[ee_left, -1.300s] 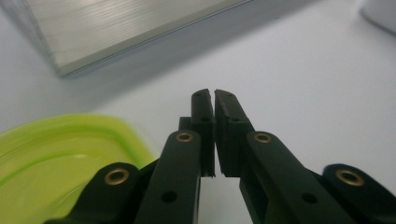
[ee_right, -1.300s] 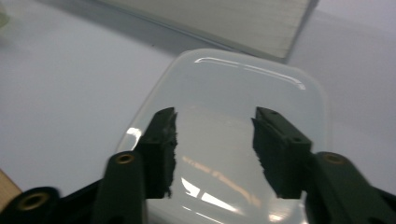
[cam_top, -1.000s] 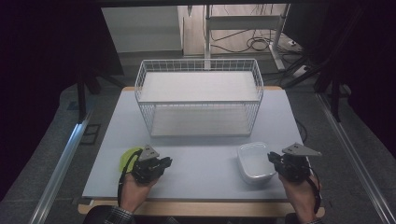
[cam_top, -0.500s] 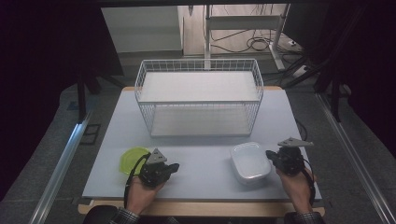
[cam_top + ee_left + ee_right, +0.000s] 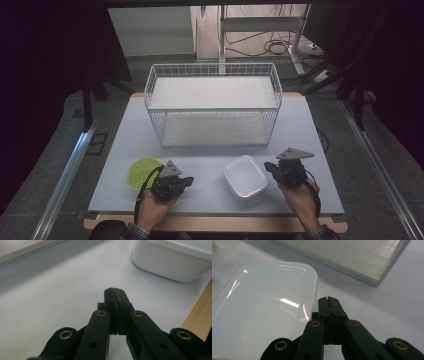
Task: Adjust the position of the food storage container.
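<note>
White dish [image 5: 245, 177] seemingly unmoved — left gripper [image 5: 186, 181] shifted right, off lime plate [image 5: 142, 170].

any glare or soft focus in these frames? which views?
Right gripper view: bright glare patches on the glossy white dish; wire basket base behind is soft. Left gripper view: right tongs... no, its own left tongs are sharp, the dish slightly blurred. High view: table evenly lit, surroundings very dark, green plate readable.
</note>
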Motion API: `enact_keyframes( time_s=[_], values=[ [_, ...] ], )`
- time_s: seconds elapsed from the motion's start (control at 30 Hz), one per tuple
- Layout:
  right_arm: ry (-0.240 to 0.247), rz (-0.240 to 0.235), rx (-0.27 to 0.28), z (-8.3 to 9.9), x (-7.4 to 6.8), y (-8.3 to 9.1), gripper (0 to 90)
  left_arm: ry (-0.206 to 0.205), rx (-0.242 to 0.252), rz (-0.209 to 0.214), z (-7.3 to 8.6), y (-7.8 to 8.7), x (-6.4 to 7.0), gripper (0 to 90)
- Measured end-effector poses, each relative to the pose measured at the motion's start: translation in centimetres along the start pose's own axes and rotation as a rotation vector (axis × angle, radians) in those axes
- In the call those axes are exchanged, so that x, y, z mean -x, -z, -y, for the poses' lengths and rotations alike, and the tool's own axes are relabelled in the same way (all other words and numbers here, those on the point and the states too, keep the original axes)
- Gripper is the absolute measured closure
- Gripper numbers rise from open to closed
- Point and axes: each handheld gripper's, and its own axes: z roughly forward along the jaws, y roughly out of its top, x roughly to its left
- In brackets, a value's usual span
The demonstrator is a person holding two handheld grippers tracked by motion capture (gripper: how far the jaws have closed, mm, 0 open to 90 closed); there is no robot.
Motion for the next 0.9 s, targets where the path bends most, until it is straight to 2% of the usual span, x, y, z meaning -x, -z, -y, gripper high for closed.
enact_keyframes(
  time_s=[0.07,0.13,0.2,0.3,0.4,0.47,0.5,0.57,0.73,0.8,0.83,0.9],
  values=[
    [0.001,0.007,0.001,0.2,-0.1,0.5,89.6,-0.001,0.001,0.000,0.0,0.0,0.0,90.0],
    [-0.008,0.010,-0.009,1.1,-0.4,1.7,89.6,-0.004,0.005,-0.002,-0.2,-0.1,0.0,90.0],
    [-0.021,0.005,-0.035,2.3,-1.3,2.7,89.6,-0.011,0.012,-0.002,-0.6,-0.3,0.0,90.0],
    [-0.036,-0.015,-0.047,2.9,-1.9,3.0,89.6,-0.011,0.015,0.007,-0.8,-0.4,0.0,90.0],
    [-0.054,-0.040,-0.095,3.9,-3.2,3.0,89.7,-0.016,0.013,0.012,-1.5,-1.0,0.1,90.0],
    [-0.066,-0.067,-0.119,4.1,-3.5,2.5,89.7,-0.022,0.012,0.014,-2.0,-1.5,0.0,90.0],
    [-0.066,-0.067,-0.119,4.1,-3.5,2.5,89.7,-0.022,0.012,0.014,-2.0,-1.5,0.0,90.0],
    [-0.070,-0.069,-0.145,3.9,-3.4,1.4,89.7,-0.028,0.010,0.017,-2.9,-2.3,-0.2,90.0],
    [-0.085,-0.083,-0.152,2.7,-2.2,0.0,89.6,-0.035,0.001,0.009,-4.1,-3.7,-0.6,90.0],
    [-0.092,-0.093,-0.153,2.0,-1.6,-0.8,89.6,-0.021,0.000,0.000,-4.6,-4.5,-0.8,90.0],
    [-0.072,-0.091,-0.148,1.4,-1.0,-1.7,89.6,-0.021,-0.005,-0.005,-4.9,-5.0,-1.1,90.0],
    [-0.072,-0.090,-0.158,0.7,-0.6,-2.4,89.6,-0.005,-0.002,-0.006,-5.1,-5.7,-1.3,90.0]
  ],
)
